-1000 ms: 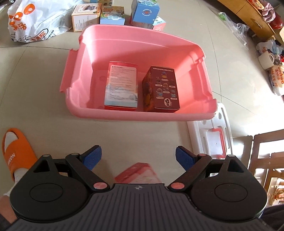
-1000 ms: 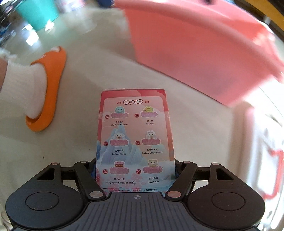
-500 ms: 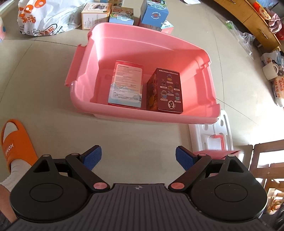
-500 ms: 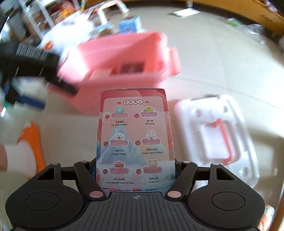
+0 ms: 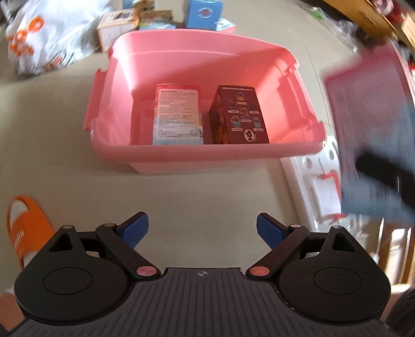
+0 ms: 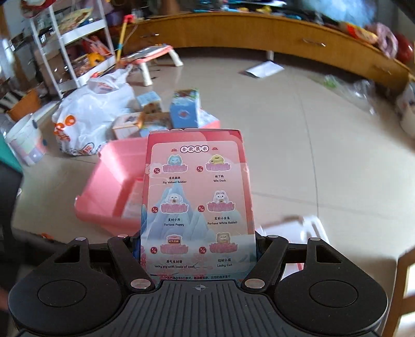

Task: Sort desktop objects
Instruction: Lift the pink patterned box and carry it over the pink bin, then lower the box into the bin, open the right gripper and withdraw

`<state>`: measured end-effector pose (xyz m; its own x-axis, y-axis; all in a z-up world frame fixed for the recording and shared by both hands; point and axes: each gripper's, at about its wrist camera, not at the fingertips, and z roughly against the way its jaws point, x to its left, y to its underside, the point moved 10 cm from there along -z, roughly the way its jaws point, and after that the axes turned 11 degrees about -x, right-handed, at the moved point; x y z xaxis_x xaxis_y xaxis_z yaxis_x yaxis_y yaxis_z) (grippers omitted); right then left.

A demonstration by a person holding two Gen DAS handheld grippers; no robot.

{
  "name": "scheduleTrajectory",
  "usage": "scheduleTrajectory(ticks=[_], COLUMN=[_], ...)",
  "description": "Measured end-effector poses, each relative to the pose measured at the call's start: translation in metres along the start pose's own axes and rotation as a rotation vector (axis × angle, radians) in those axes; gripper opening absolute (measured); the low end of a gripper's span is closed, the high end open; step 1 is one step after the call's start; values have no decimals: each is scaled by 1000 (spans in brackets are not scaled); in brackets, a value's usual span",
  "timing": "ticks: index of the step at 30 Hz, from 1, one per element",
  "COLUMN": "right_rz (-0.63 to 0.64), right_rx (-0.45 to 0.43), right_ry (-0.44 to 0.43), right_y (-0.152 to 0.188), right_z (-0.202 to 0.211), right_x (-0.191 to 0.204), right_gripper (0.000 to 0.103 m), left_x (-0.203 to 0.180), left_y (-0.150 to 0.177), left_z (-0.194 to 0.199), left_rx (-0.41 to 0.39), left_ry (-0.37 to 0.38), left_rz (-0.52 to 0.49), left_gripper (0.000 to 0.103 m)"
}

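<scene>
2 boxes (image 5: 179,114) stand side by side in the bin (image 5: 207,155); more boxes (image 5: 205,13) lie behind it.

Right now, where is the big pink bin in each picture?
Left wrist view: the pink bin fills the upper middle, two boxes inside.
Right wrist view: the pink bin sits left of centre, partly behind the held box.
Shared landmark: the white plastic bag beyond the bin.

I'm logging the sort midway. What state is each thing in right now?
Left tongs: open, empty.
Right tongs: shut on the pink toy box, held above the floor.
Pink bin: lid off, two boxes inside.
White-label box: in the bin, left.
Dark red box: in the bin, right.
White lid: on the floor beside the bin.
</scene>
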<state>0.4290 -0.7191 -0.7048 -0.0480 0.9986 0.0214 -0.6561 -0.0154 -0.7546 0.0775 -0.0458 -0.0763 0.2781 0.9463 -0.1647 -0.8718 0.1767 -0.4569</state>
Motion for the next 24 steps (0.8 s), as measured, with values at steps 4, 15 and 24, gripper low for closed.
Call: scheduleTrajectory(ticks=[4, 15, 24], right_rz=[12, 141, 140], right_rx=[20, 167, 270], right_ry=[-42, -132, -159], right_y=[-21, -30, 8], right_z=[-26, -128, -181], right_x=[18, 71, 82], right_gripper=[66, 66, 67], left_x=[-6, 1, 22], left_y=[4, 19, 31], left_z=[-3, -26, -41], left_rx=[-36, -33, 21], left_ry=[39, 42, 21], left_rz=[-23, -33, 29], left_gripper=[93, 93, 93])
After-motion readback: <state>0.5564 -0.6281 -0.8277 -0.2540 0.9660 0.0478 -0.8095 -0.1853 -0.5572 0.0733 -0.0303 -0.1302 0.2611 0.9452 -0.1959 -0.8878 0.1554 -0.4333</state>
